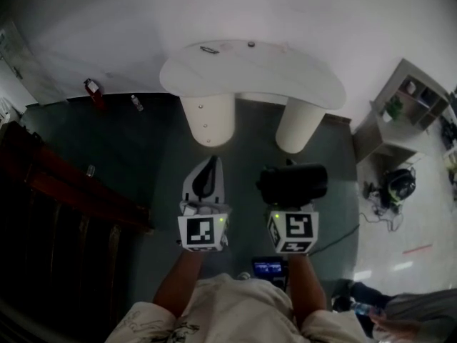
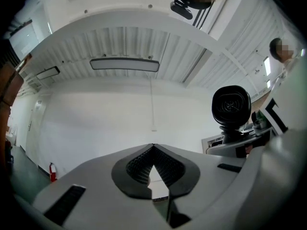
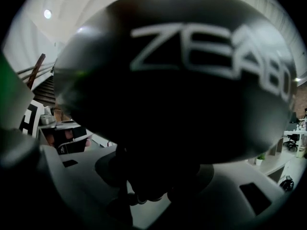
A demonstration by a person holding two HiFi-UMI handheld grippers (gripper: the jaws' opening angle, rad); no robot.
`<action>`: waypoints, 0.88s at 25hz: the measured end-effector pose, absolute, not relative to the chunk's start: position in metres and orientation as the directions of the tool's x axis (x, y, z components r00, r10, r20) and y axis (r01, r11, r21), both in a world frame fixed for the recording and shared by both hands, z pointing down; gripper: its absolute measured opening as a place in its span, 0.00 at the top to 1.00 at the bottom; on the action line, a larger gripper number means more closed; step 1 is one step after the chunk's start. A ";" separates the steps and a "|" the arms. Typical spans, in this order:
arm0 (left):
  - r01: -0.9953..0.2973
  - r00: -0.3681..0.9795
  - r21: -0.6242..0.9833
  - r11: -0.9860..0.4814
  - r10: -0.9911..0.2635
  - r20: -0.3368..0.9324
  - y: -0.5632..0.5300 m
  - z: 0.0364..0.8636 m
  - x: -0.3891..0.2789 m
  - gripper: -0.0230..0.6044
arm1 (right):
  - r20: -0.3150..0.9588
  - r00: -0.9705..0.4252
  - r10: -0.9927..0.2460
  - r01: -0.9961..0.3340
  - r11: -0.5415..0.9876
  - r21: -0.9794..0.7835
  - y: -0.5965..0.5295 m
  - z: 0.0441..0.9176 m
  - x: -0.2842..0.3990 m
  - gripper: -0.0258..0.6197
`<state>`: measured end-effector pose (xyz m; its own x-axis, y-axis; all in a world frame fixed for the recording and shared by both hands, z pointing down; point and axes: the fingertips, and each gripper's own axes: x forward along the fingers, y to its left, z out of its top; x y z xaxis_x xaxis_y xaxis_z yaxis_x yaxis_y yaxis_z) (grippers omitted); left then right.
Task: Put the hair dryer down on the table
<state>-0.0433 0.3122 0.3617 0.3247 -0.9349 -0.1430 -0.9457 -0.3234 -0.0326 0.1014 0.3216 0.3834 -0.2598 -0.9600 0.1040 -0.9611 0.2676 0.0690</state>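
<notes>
A black hair dryer (image 1: 293, 183) is held above the floor, short of the white table (image 1: 250, 70), with my right gripper (image 1: 289, 195) shut on its handle. In the right gripper view the dryer's body (image 3: 182, 90) fills nearly the whole frame and hides the jaws. My left gripper (image 1: 205, 181) hangs beside it at the same height, shut and with nothing in it; its dark pads meet at the tip (image 2: 153, 147). From the left gripper view the dryer's round grille end (image 2: 231, 107) shows to the right.
The table stands on two thick round legs (image 1: 207, 116). A dark wooden stair (image 1: 57, 191) runs along the left. A white shelf unit (image 1: 410, 98) and a bag with cables (image 1: 400, 184) are at the right. A red fire extinguisher (image 1: 93, 91) stands by the far wall.
</notes>
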 end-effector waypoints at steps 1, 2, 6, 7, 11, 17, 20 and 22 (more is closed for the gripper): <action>-0.946 0.324 -0.028 -0.323 -0.935 -0.146 0.302 0.361 -0.049 0.97 | 0.101 -0.257 -0.961 -0.961 0.265 0.075 0.311 0.382 0.096 0.61; -0.946 0.323 -0.028 -0.323 -0.935 -0.148 0.291 0.360 -0.055 0.97 | 0.099 -0.256 -0.962 -0.961 0.264 0.078 0.300 0.380 0.089 0.61; -0.945 0.326 -0.025 -0.326 -0.934 -0.143 0.250 0.356 -0.080 0.97 | 0.102 -0.259 -0.961 -0.962 0.266 0.064 0.261 0.374 0.062 0.61; -0.945 0.327 -0.023 -0.328 -0.934 -0.144 0.240 0.355 -0.086 0.97 | 0.103 -0.258 -0.961 -0.962 0.265 0.061 0.252 0.374 0.056 0.61; -0.945 0.324 -0.003 -0.327 -0.935 -0.148 0.200 0.351 -0.110 0.97 | 0.107 -0.252 -0.962 -0.962 0.261 0.078 0.212 0.372 0.033 0.61; -0.937 0.347 -0.009 -0.349 -0.925 -0.153 0.156 0.351 -0.127 0.97 | 0.100 -0.240 -0.966 -0.964 0.250 0.092 0.171 0.365 0.006 0.61; -0.938 0.343 -0.010 -0.347 -0.925 -0.163 0.144 0.350 -0.132 0.97 | 0.100 -0.243 -0.965 -0.963 0.252 0.098 0.159 0.364 0.001 0.61; -0.937 0.344 -0.004 -0.348 -0.925 -0.164 0.136 0.350 -0.134 0.97 | 0.103 -0.240 -0.965 -0.963 0.250 0.101 0.152 0.365 -0.002 0.61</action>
